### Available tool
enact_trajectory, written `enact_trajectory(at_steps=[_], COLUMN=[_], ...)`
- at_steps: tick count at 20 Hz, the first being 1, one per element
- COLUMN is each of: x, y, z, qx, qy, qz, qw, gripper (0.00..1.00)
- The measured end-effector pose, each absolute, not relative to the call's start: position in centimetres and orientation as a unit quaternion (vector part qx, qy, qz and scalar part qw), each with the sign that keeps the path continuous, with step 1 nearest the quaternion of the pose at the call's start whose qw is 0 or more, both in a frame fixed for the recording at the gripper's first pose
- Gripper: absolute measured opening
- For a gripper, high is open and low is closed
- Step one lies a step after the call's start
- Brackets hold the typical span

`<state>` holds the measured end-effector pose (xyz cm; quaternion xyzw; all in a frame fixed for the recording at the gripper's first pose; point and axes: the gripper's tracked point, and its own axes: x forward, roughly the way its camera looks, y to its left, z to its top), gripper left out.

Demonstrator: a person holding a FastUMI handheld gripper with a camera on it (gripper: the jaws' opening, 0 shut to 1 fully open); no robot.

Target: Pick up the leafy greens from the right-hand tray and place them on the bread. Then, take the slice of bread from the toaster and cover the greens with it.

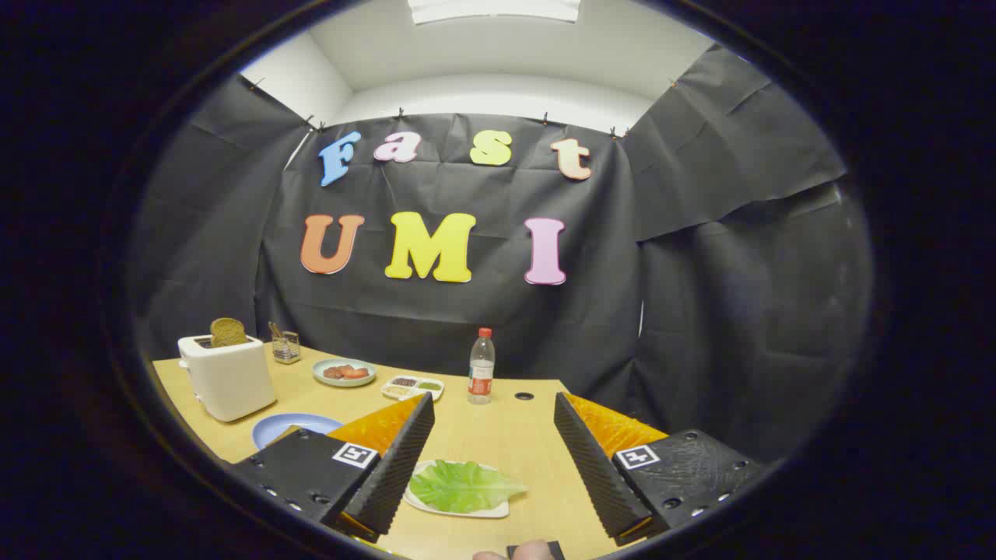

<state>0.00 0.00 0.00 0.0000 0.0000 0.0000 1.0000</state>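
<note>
A green lettuce leaf (461, 486) lies on a small white tray (490, 511), low between my two fingers and nearer the left one. My gripper (492, 408) is open, held above the table with nothing between its fingers. A white toaster (226, 378) stands far off beyond the left finger, with a brown slice of bread (227, 332) sticking up from its slot. A blue plate (284, 428) lies in front of the toaster, partly hidden behind the left finger (401, 459); I cannot see what is on it.
On the wooden table (513, 435), a water bottle (482, 367) stands ahead between the fingers. A light plate with red food (344, 372), a small divided dish (412, 386) and a glass holder (285, 346) sit at the back left. A dark hole (524, 396) is beside the bottle.
</note>
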Motion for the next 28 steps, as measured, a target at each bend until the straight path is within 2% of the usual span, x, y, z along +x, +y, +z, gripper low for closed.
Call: enact_trajectory(at_steps=[6,16,21,28], x=[-1.5,-2.3,-0.4,6.7], y=[-0.5,-0.6,1.1,4.1], z=[0.1,-1.9,-5.2,-14.0], qx=[0.001,0.0,-0.02,-0.07], qy=[-0.003,0.021,0.08,0.232], qz=[-0.02,-0.008,0.025,0.078], qw=[1.0,1.0,0.996,0.967], gripper=[0.95,0.95,0.95,0.95])
